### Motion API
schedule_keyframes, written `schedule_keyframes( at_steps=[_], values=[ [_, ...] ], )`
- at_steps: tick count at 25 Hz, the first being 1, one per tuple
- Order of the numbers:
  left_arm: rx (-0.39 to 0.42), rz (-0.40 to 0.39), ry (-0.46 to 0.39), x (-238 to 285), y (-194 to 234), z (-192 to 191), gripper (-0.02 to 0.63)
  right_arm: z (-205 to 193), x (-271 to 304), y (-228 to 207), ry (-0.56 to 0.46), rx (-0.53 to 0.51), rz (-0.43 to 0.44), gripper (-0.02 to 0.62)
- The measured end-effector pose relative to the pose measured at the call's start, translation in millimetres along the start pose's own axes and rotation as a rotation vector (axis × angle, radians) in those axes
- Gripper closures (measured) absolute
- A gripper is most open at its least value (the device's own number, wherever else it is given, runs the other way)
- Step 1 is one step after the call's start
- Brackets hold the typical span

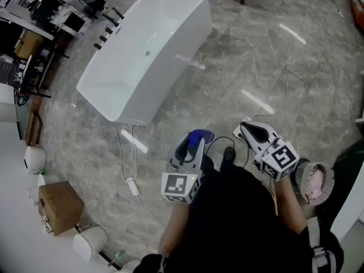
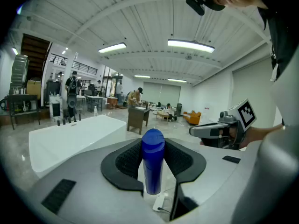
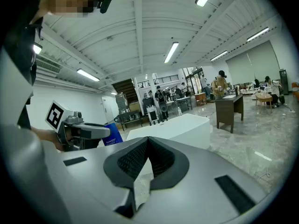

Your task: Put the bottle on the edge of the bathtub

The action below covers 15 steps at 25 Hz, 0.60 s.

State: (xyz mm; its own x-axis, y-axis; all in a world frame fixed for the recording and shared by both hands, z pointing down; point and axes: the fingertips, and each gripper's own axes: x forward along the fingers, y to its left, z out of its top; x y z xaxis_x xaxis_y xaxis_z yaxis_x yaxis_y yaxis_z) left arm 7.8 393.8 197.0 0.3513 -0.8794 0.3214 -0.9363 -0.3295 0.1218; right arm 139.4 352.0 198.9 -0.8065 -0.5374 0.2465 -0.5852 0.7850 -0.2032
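Note:
A white freestanding bathtub [image 1: 148, 50] stands on the marble floor, up and to the left of me. My left gripper [image 1: 193, 141] is held low in front of me, shut on a blue bottle [image 1: 200, 136]. In the left gripper view the bottle [image 2: 153, 162] stands upright between the dark pads [image 2: 126, 160], with the bathtub [image 2: 70, 134] beyond at the left. To the right, my right gripper [image 1: 247, 128] is shut with nothing in it. In the right gripper view its pads [image 3: 133, 157] meet; the bathtub [image 3: 180, 127] lies ahead, and the left gripper [image 3: 79, 132] with the bottle [image 3: 111, 135] is at the left.
A cardboard box [image 1: 60, 206] and white fixtures [image 1: 34, 159] line the left wall. Cables [image 1: 128, 164] trail over the floor near the tub. Black taps [image 1: 108, 30] stand by its far side. A dark wooden table [image 3: 229, 108] and people stand further back.

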Motion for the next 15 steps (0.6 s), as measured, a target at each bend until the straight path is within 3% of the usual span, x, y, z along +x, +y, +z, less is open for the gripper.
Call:
schedule_keyframes(
  at_steps=[15],
  values=[
    [-0.006,0.005,0.033,-8.0,2.8,-7.6,0.457,0.2,6.2,22.3,0.002,0.016,0.07,0.583]
  ],
)
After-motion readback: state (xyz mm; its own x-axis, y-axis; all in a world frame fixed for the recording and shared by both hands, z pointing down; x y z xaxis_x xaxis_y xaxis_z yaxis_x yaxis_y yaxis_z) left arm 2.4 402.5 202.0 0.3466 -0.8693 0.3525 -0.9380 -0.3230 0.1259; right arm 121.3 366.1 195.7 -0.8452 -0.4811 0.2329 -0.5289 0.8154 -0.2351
